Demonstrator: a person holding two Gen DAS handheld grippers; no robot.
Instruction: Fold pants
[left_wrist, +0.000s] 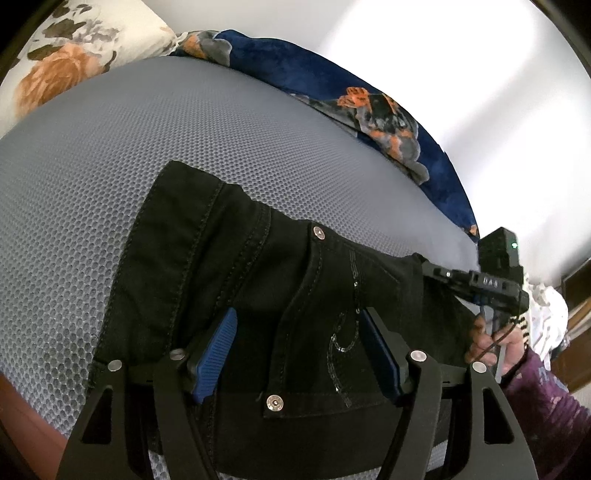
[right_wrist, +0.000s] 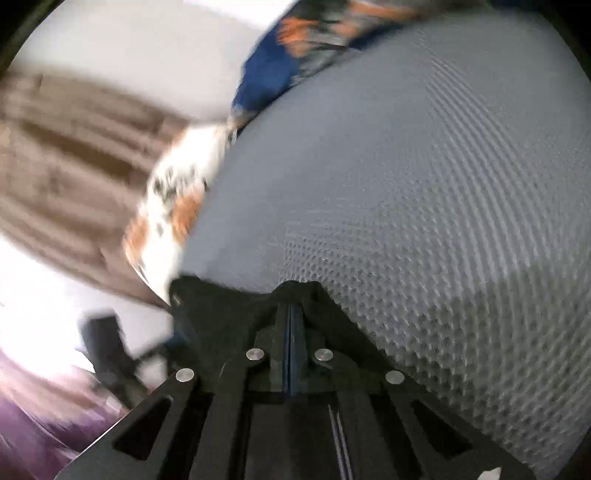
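Note:
Black pants (left_wrist: 258, 280) with metal rivets and sequin trim lie folded on a grey mesh mattress (left_wrist: 110, 147). My left gripper (left_wrist: 295, 332) is open, its blue pads (left_wrist: 218, 350) spread just above the pocket area. My right gripper (right_wrist: 291, 314) is shut on a fold of the black pants (right_wrist: 207, 306) and holds it over the mattress (right_wrist: 424, 184); that view is blurred by motion. The right gripper also shows in the left wrist view (left_wrist: 436, 273) at the pants' right edge, held by a hand in a purple sleeve.
A blue blanket with orange flowers (left_wrist: 369, 110) lies along the far mattress edge. A white floral pillow (left_wrist: 74, 55) sits at the far left. A white wall is behind. A brown wooden cabinet (right_wrist: 66, 147) stands beyond the bed in the right wrist view.

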